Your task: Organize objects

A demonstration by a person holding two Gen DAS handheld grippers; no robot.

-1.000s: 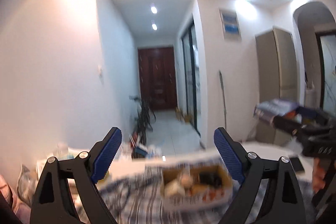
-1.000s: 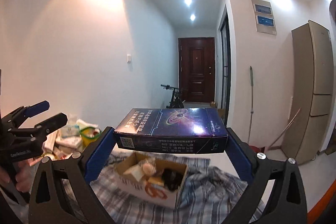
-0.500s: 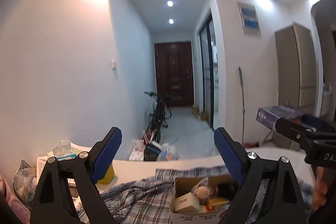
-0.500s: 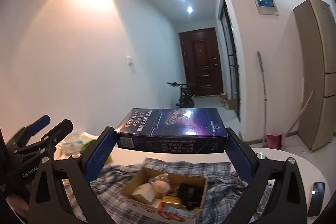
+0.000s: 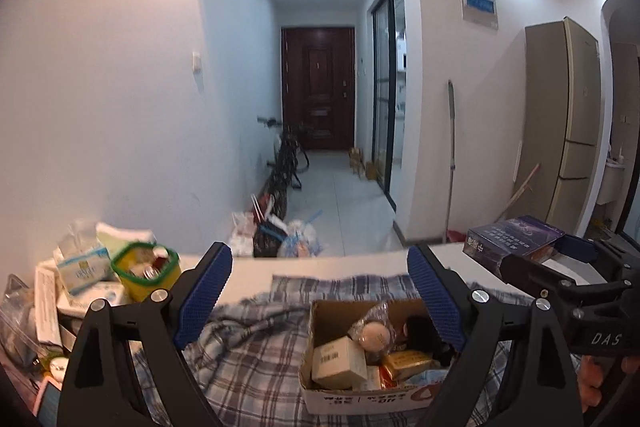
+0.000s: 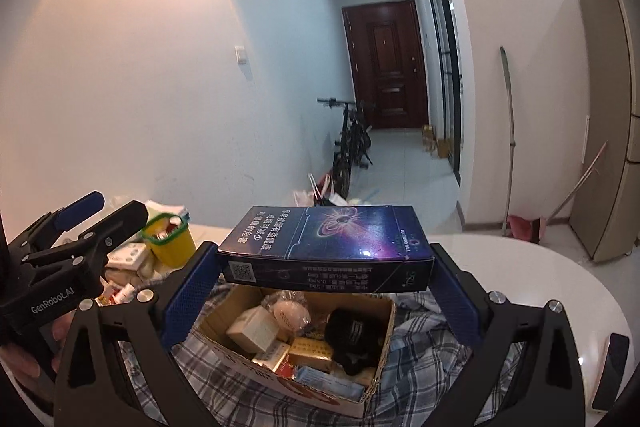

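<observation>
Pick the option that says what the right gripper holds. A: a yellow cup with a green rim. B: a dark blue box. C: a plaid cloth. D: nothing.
B: the right gripper has its fingers pressed on both ends of the dark blue box, above the open cardboard box.

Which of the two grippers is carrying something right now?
The right gripper: its blue pads clamp the dark blue box above the open cardboard box. The left gripper is open and empty.

White worktop (image 6: 500, 267) carrying a plaid cloth (image 5: 248, 359) under an open cardboard box (image 6: 376, 331); clutter including a green-rimmed yellow tub (image 5: 140, 279) at left.
</observation>
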